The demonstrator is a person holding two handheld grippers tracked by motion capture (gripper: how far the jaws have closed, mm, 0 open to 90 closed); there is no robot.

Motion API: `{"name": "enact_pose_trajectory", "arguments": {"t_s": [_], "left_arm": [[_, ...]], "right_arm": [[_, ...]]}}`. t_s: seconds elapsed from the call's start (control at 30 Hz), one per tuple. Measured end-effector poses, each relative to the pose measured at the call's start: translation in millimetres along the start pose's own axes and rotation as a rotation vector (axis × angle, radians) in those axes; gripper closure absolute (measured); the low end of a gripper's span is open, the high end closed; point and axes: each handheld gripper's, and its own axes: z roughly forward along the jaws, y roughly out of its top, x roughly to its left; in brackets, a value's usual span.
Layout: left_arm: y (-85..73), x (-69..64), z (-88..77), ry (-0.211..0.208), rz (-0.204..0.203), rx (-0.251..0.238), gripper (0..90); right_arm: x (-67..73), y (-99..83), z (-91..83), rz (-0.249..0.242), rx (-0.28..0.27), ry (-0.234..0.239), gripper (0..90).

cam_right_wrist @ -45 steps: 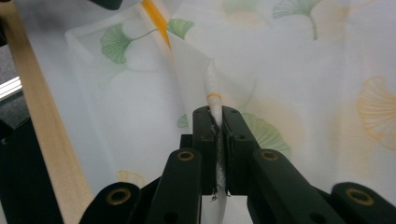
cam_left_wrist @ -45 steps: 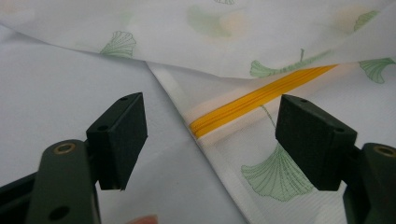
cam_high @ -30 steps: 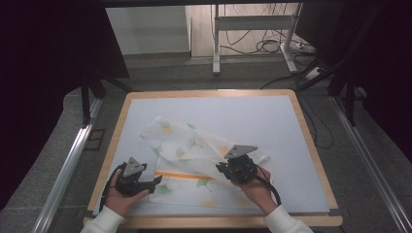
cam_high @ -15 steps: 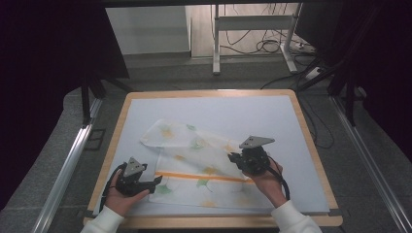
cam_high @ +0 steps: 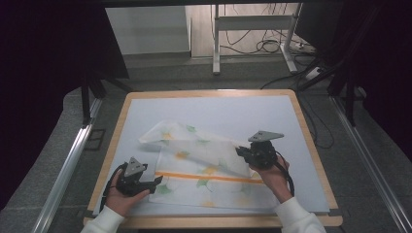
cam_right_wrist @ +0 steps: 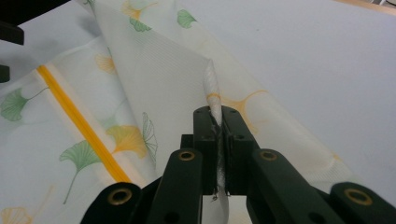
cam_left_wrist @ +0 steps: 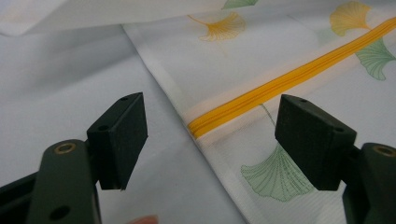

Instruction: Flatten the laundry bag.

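**Cloth pinched at right edge, left end free**

High view: wood-framed table with pale blue mat (cam_high: 145, 116), dark room and cable-strewn floor behind. White mesh cloth printed with green and yellow ginkgo leaves and one orange stripe (cam_high: 204, 170) lies on the near half of the mat, its far-left part folded over in a flap. Right gripper (cam_high: 241, 152) sits at the cloth's right edge; left gripper (cam_high: 156, 180) sits at the stripe's left end. Stripe runs left to right, so the cloth's long axis spans from one gripper to the other.

Left gripper view: black jaws stand wide apart, nothing between the pads. Cloth's left hem and the orange stripe's end (cam_left_wrist: 201, 127) lie just ahead, between the jaw lines; bare mat under the left jaw. This gripper is the nearer one to that free edge.

Right gripper view: jaws together, clamped on a bunched ridge of cloth (cam_right_wrist: 212, 88) that rises from between them. Rest of cloth spreads away to the left.

Judgement: next move turns on the left jaws closing on the hem straight ahead.
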Motion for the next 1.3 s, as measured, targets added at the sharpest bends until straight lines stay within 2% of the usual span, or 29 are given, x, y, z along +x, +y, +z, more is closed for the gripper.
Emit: {"name": "enact_pose_trajectory", "arguments": {"t_s": [0.17,0.6,1.07,1.3], "left_arm": [[0.2,0.3,0.1,0.0,0.001,0.0,25.3],[0.7,-0.6,1.0,0.003,0.004,0.004,25.3],[0.5,0.3,0.7,0.007,0.0,0.007,25.4],[0.5,0.5,0.7,0.013,0.001,0.008,25.4]], "right_arm": [[-6.4,0.0,0.3,0.009,-0.004,-0.013,85.0],[-36.0,-3.1,-2.5,0.078,-0.044,-0.047,85.0],[-43.4,-4.2,-1.6,0.092,-0.054,-0.062,85.0],[-53.6,-4.6,1.5,0.103,-0.05,-0.083,85.0]]}}
